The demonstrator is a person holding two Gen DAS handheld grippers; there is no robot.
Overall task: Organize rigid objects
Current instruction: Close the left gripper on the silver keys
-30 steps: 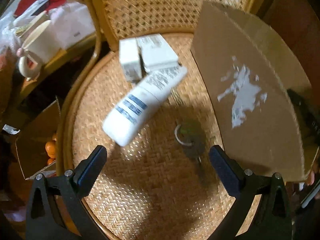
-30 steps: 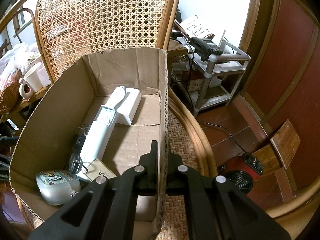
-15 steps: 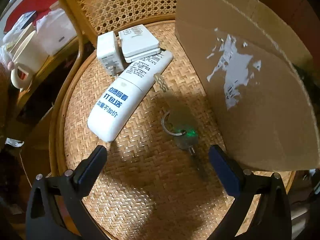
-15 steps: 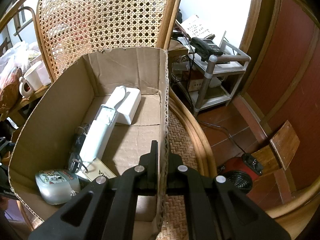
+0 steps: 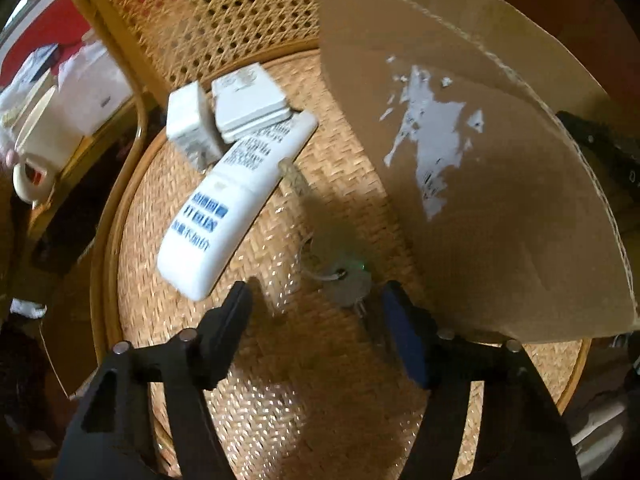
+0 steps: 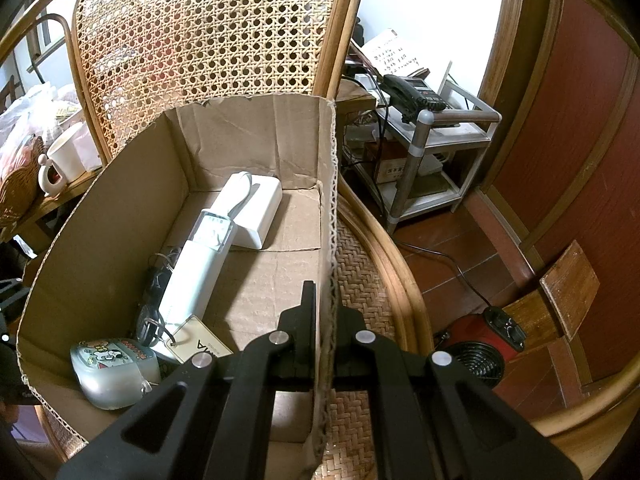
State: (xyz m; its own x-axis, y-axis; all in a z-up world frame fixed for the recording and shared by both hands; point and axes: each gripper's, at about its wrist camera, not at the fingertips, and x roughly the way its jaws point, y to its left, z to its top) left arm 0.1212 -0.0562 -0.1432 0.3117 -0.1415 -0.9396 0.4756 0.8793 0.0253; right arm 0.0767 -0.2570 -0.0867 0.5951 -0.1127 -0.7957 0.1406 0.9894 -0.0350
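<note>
At the bottom of the left wrist view, the left gripper (image 5: 316,300) hangs over a woven rattan chair seat (image 5: 248,392), its jaws closing with a bunch of keys (image 5: 346,282) lying between the tips, not yet pinched. Just beyond, left of centre, a white remote control (image 5: 236,204) lies diagonally on the seat, its far end touching two small white boxes (image 5: 224,110) near the cane chair back (image 5: 224,8). The outer wall of a cardboard box (image 5: 480,200) fills the right side.

In the right wrist view, the right gripper (image 6: 324,300) is clamped tight on the box's right wall at lower centre. Inside the box, from lower left upward: a cartoon-printed case (image 6: 114,372), a tagged key ring (image 6: 176,340), a pale blue handheld device (image 6: 196,276) and a white rectangular block (image 6: 260,212). At upper right a telephone (image 6: 412,94) sits on a metal shelf.
</note>
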